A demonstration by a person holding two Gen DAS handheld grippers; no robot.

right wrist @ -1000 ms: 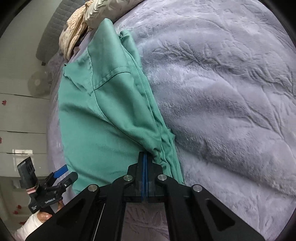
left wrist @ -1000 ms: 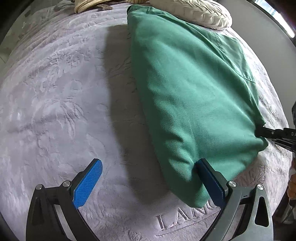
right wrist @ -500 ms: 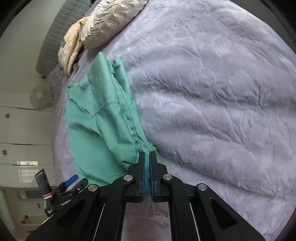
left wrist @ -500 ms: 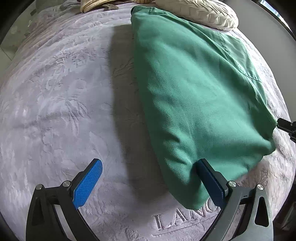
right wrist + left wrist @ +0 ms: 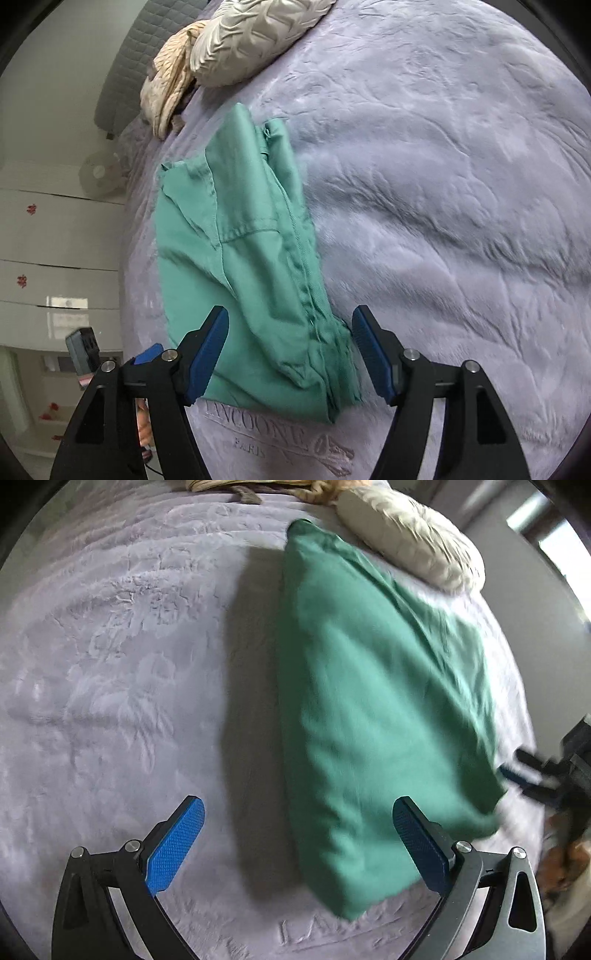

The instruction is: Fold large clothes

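Observation:
A green garment (image 5: 373, 709) lies folded into a long strip on the lilac bed cover (image 5: 122, 672). In the left wrist view my left gripper (image 5: 295, 843) hangs open above its near end, pads clear of the cloth. The right wrist view shows the same garment (image 5: 236, 266), seams and a pocket line on top. My right gripper (image 5: 290, 354) is opening over its near corner. The cloth lies below the blue pads and neither presses on it. At the right edge of the left wrist view the right gripper (image 5: 532, 775) appears blurred beside the garment's corner.
Cream quilted pillows (image 5: 255, 33) and a beige cloth (image 5: 166, 88) lie at the head of the bed, just beyond the garment's far end. White drawers (image 5: 55, 258) and a small fan (image 5: 99, 173) stand past the bed's left side. An embossed logo (image 5: 258, 432) marks the cover's near edge.
My right gripper, shut on the garment's corner before, has opened and let the cloth drop onto the bed. Both grippers have drawn back and up a little from the garment.

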